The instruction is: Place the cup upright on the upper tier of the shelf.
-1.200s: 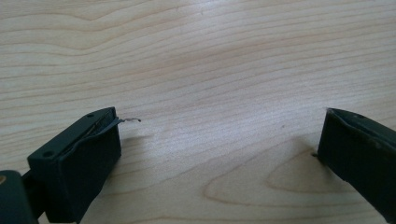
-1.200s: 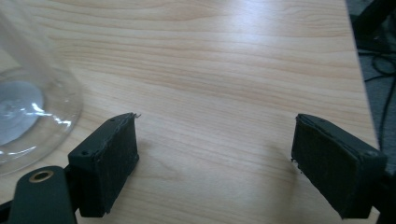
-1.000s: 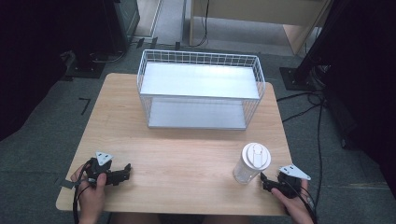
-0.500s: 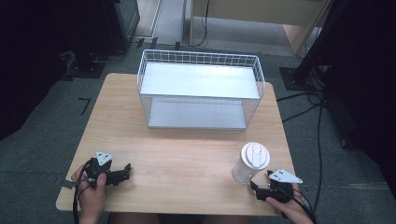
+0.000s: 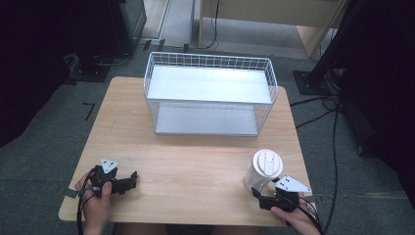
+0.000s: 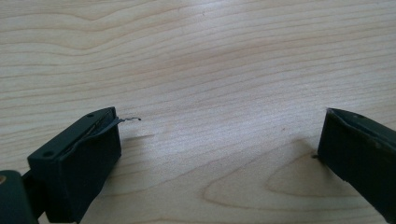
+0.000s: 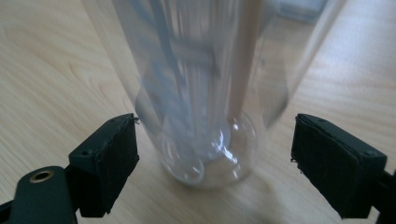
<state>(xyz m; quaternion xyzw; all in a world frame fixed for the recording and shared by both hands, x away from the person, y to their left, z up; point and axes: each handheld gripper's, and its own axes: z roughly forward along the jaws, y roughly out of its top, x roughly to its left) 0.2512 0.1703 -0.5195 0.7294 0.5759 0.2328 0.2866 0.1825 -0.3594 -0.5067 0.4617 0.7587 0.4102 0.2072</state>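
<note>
Between the right gripper's (image 7: 215, 154) jaws stands a clear cup (image 7: 210, 88), upright on the table (image 7: 51, 74); both jaws are spread wide, the left one almost at the cup's wall, the right one apart from it, and nothing is gripped. No label or writing can be read on the cup. Its white lid (image 5: 268, 160) shows from the high view, while the right gripper view shows its see-through wall and rounded base instead. Well off to that gripper's left, the left gripper (image 5: 128, 179) lies low near the table's front edge, a hand (image 5: 95, 205) around it; the left gripper view has its jaws wide apart over bare wood, holding nothing. Beyond both grippers sits a wire basket (image 5: 210, 95), with open tabletop between it and them.
</note>
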